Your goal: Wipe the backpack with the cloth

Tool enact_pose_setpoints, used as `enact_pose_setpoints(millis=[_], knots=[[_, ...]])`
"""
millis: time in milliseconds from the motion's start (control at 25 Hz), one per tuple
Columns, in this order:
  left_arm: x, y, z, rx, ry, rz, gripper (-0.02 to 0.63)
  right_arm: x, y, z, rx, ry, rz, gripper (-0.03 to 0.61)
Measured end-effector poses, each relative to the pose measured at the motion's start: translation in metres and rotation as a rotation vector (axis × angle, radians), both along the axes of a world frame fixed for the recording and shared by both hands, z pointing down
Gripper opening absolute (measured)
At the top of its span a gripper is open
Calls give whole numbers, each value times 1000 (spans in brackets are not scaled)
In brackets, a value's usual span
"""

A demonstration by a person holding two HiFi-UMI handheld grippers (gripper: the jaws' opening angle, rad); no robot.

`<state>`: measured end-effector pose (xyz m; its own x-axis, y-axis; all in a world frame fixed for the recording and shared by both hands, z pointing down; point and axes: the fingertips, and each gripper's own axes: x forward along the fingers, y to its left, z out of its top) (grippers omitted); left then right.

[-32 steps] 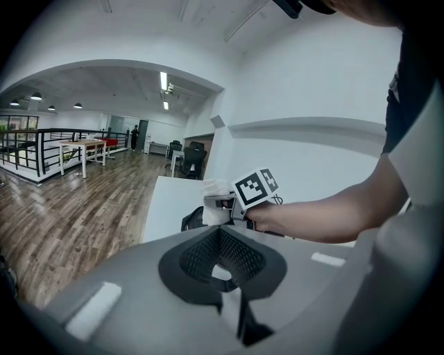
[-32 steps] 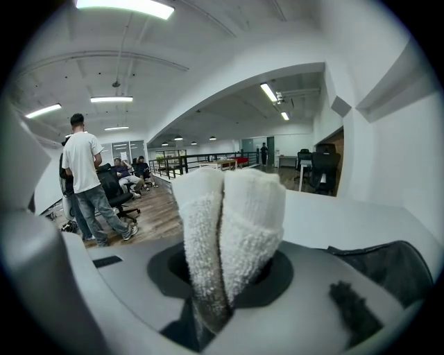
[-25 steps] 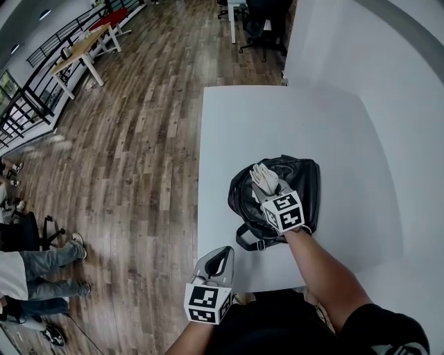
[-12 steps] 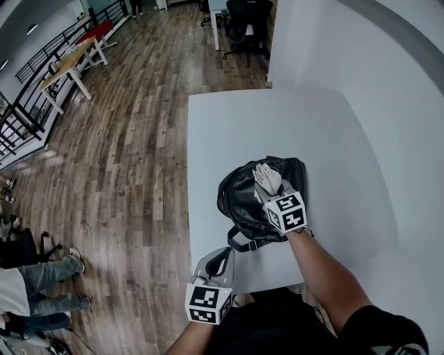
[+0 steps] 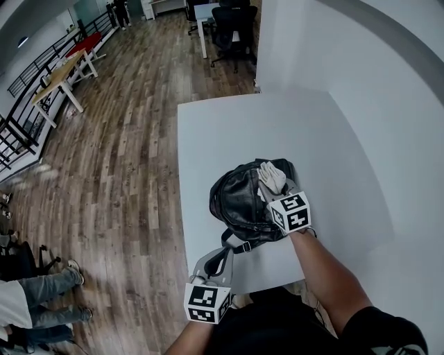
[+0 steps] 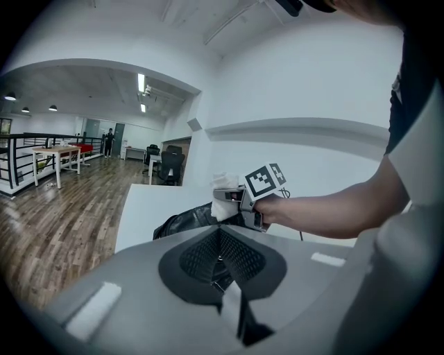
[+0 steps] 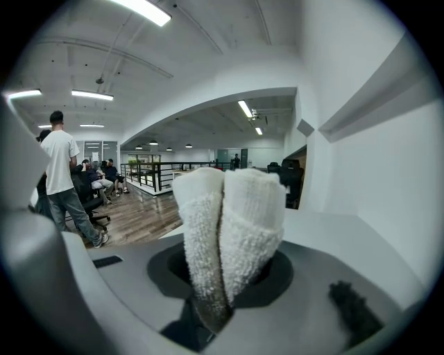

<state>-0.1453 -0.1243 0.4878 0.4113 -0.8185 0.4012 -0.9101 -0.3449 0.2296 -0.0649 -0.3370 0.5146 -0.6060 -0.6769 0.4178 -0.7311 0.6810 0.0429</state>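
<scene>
A black leather backpack [image 5: 239, 201] lies on the white table [image 5: 222, 132], near its front edge, with a strap hanging toward me. My right gripper [image 5: 277, 188] is shut on a folded white cloth [image 5: 272, 176] and holds it against the backpack's upper right part. In the right gripper view the cloth [image 7: 229, 222] sticks up out of the jaws of the right gripper [image 7: 225, 277]. My left gripper [image 5: 219, 255] hovers at the table's front edge, below the backpack, shut and empty. The left gripper view shows the backpack [image 6: 187, 218] and the cloth [image 6: 223, 188] ahead of it.
The table's left edge [image 5: 182, 208] drops to a wooden floor [image 5: 118, 159]. A white wall [image 5: 374, 104] runs along the right. Desks and office chairs [image 5: 229, 21] stand far off. People's legs [image 5: 41, 291] show at the lower left.
The right gripper has slid the cloth rightward across the backpack, from its middle to its right part. The left gripper has stayed at the front edge. The head camera has shifted.
</scene>
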Motion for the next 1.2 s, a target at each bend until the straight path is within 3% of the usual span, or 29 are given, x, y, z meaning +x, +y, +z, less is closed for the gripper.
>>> enact_pose_setpoints(millis=[1200], knots=[[30,6,-11,47,2,127,6,106,4,-53,117,4,205,98]])
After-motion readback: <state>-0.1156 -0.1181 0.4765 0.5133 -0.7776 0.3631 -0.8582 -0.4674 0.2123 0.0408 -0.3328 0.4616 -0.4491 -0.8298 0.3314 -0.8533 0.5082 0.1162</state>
